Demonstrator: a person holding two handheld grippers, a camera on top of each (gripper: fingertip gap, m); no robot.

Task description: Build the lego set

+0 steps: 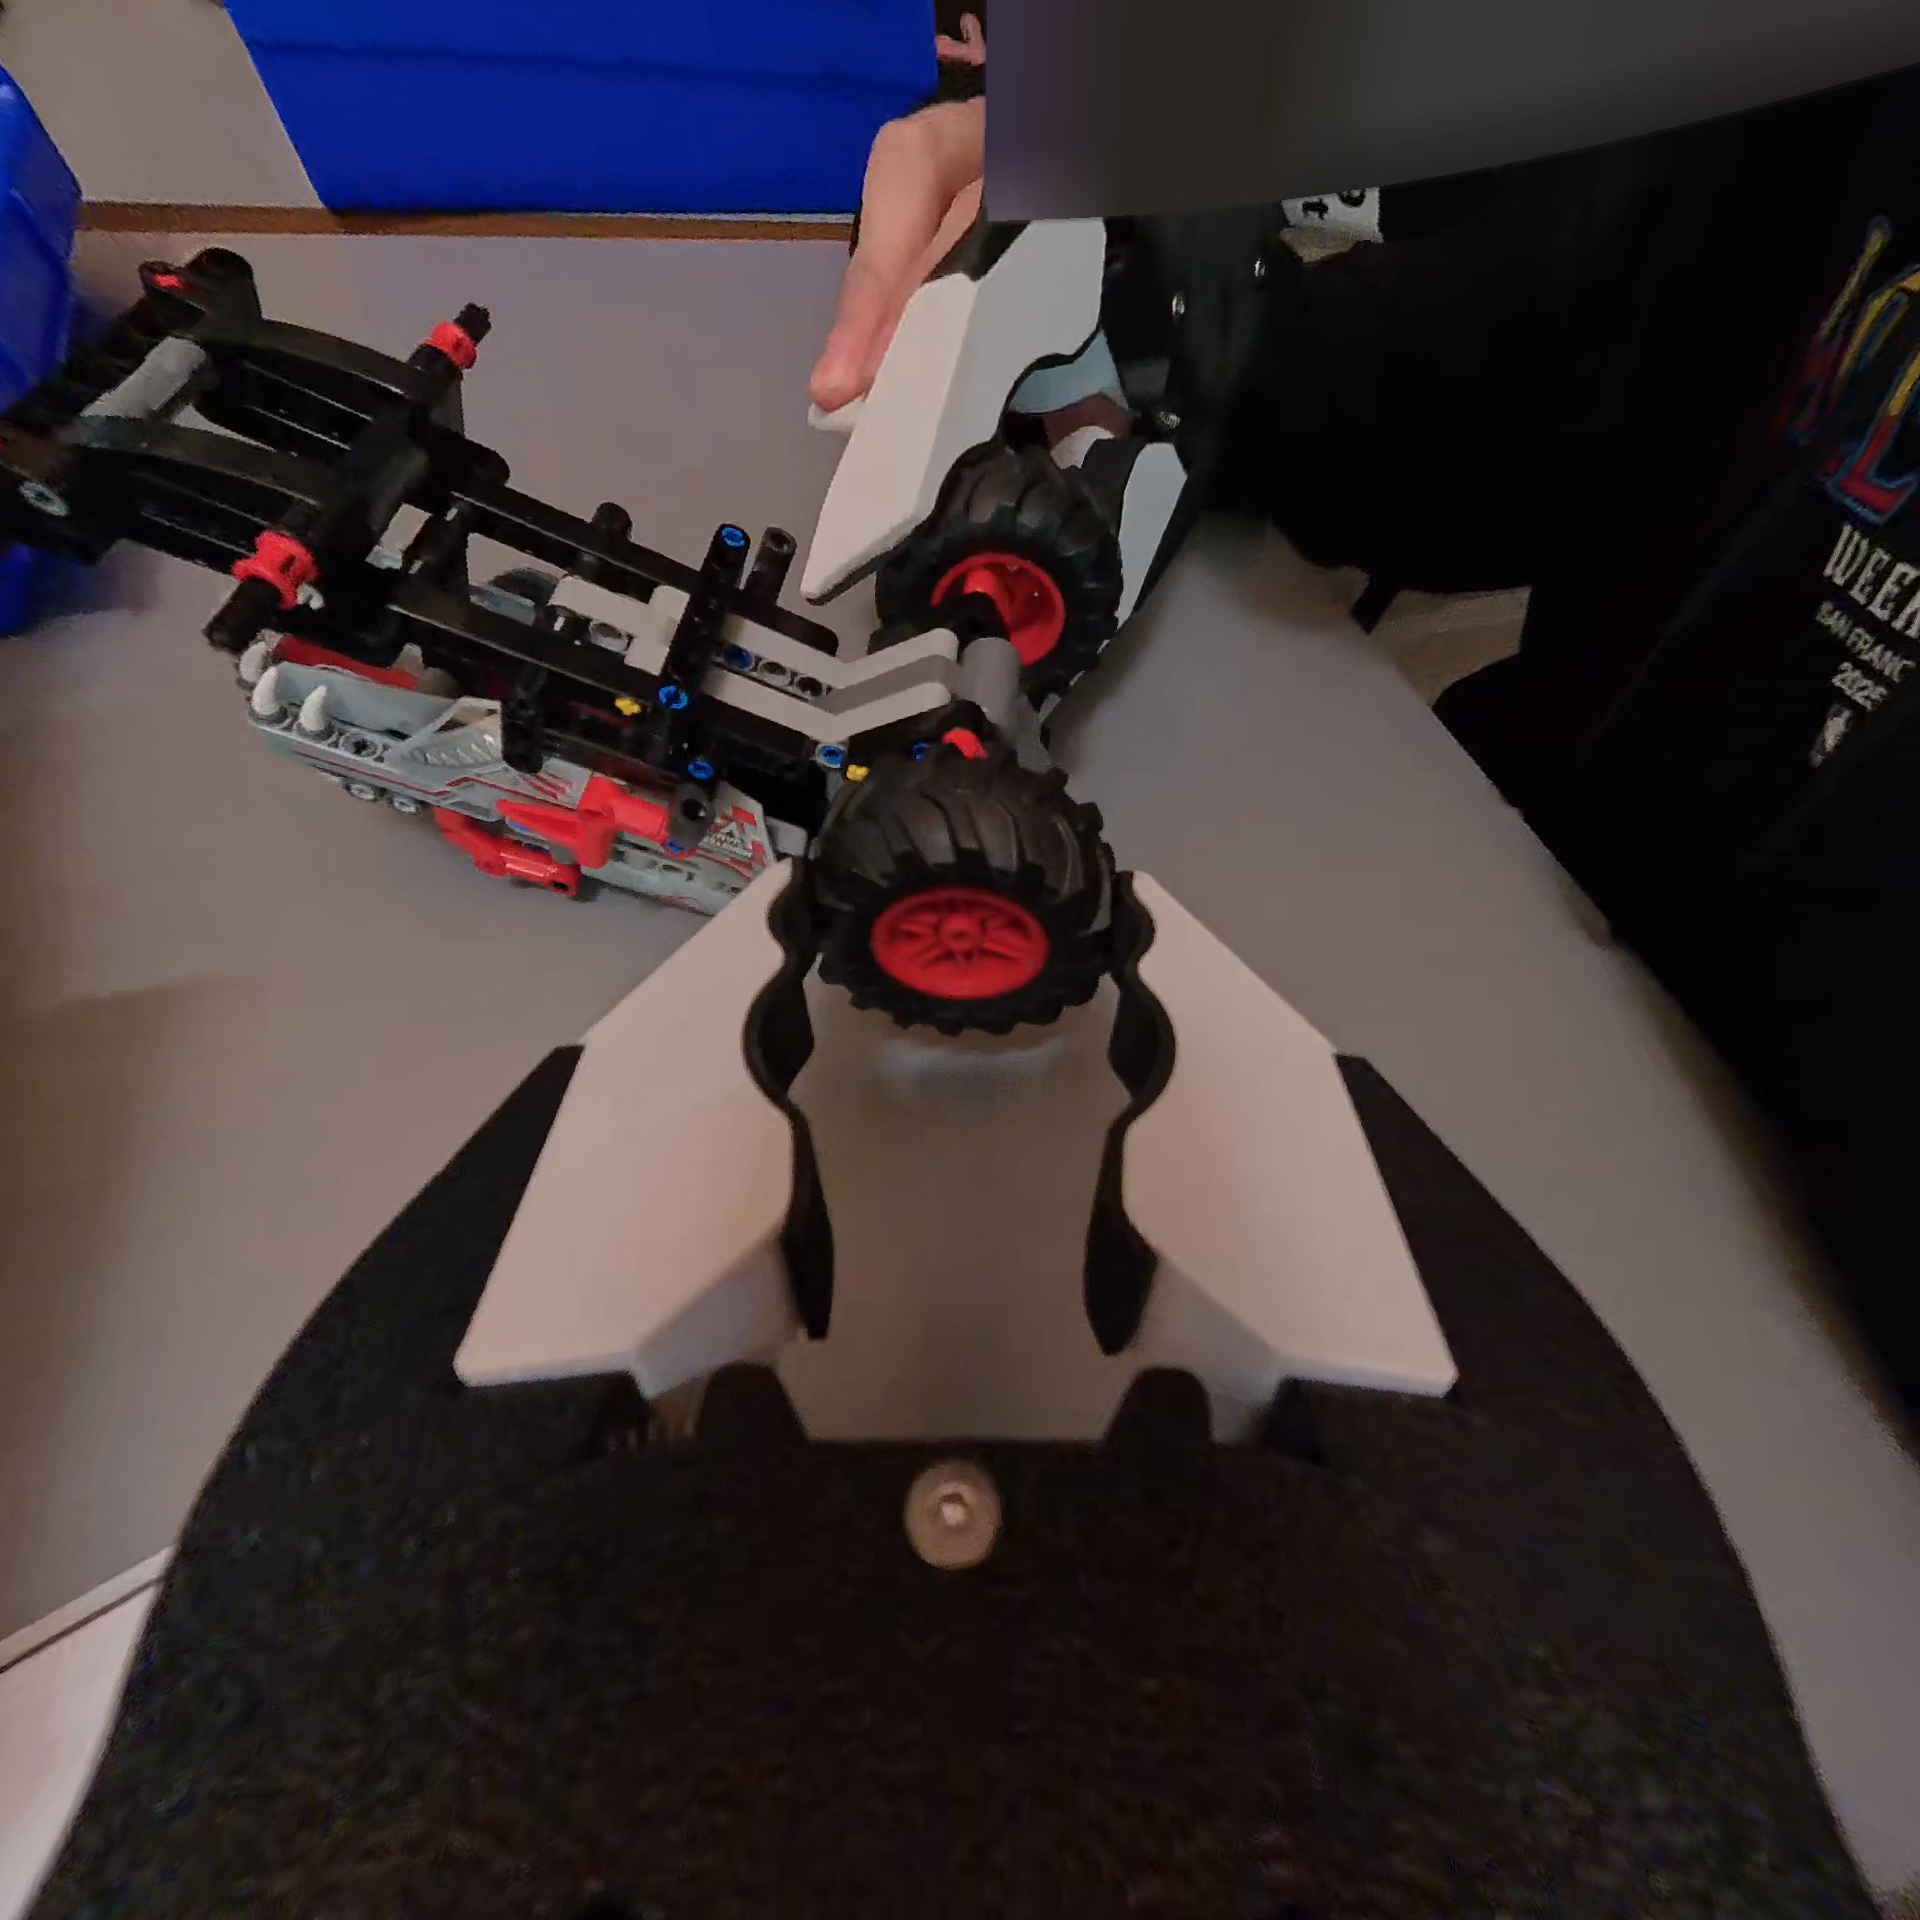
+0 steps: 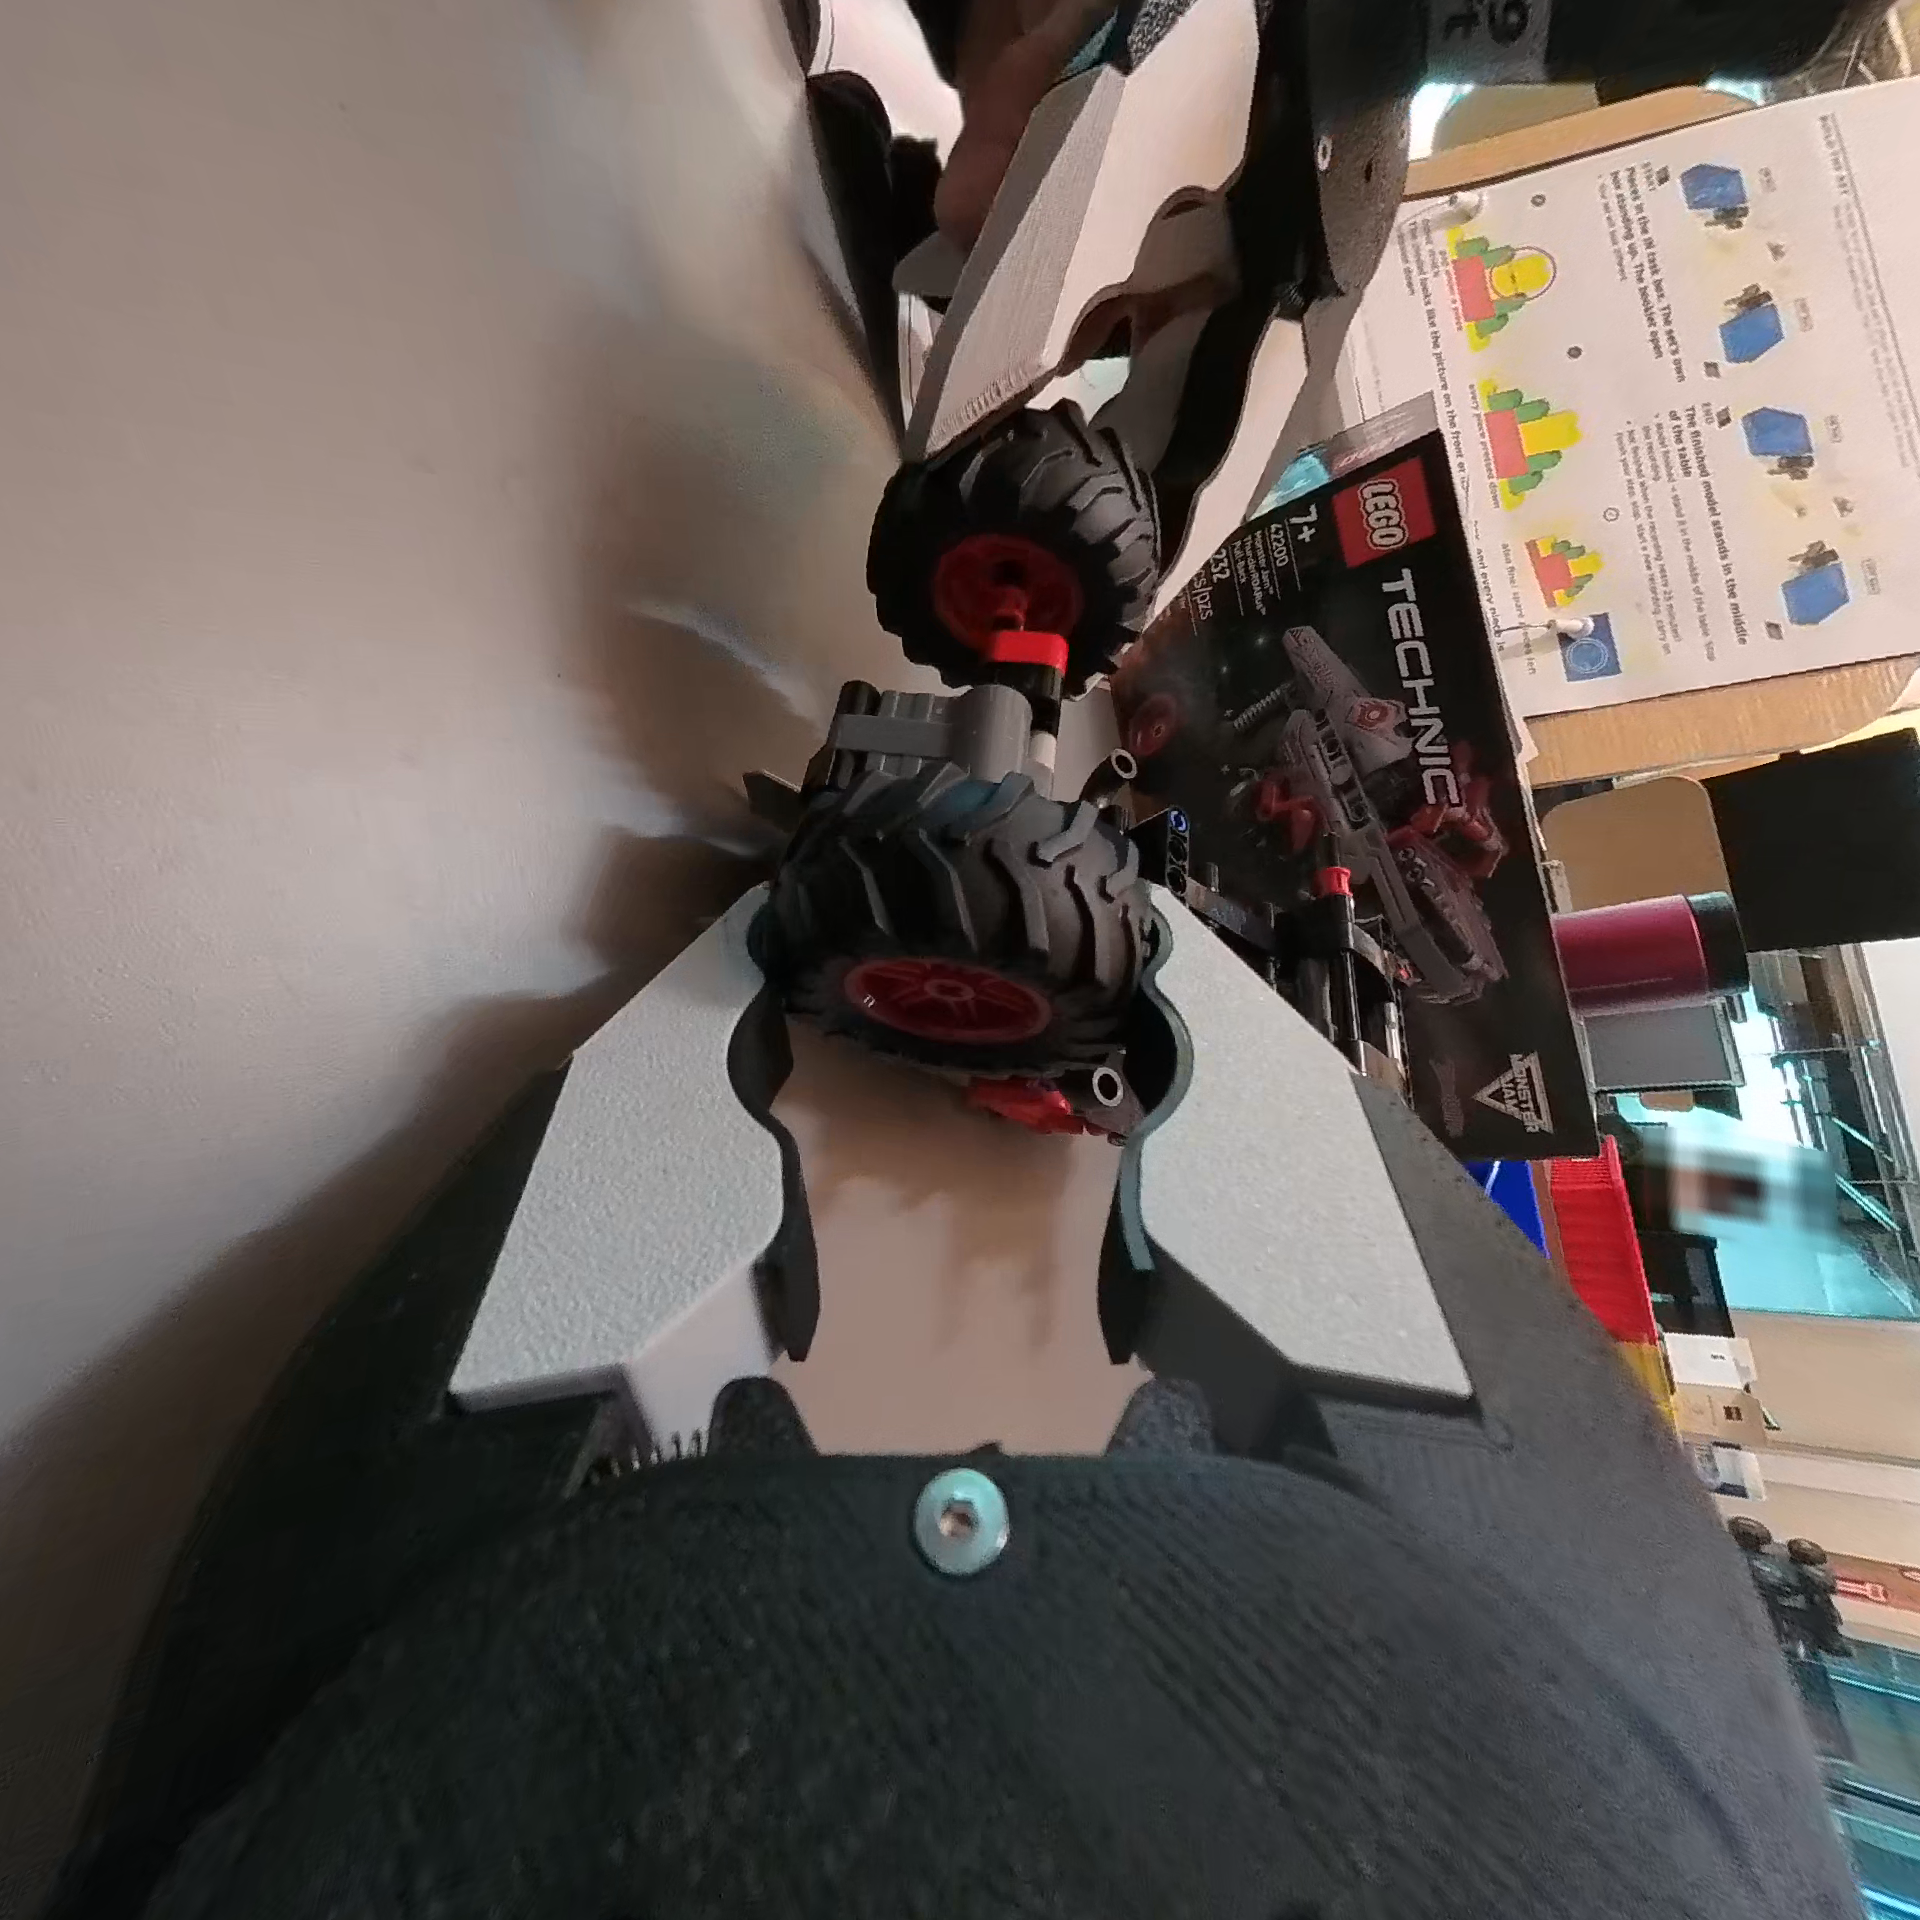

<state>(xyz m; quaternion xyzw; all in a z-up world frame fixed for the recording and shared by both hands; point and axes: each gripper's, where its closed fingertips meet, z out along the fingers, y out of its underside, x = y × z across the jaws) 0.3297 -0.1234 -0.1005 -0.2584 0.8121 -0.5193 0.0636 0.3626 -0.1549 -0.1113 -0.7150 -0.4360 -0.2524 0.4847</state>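
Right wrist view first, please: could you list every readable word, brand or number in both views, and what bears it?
I do not copy writing out; these things bear it.
Dark set box: brand logo, title, numbers.
White instruction sheet: small print beside pictures.
Black shirt: coloured lettering, partly cut off.

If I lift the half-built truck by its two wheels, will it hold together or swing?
Likely swings: the long chassis sticks out far to one side of the axle. The knobby tyre in the left hand-held gripper probably grips well. Both wheels sit on one axle, so the frame may pivot.
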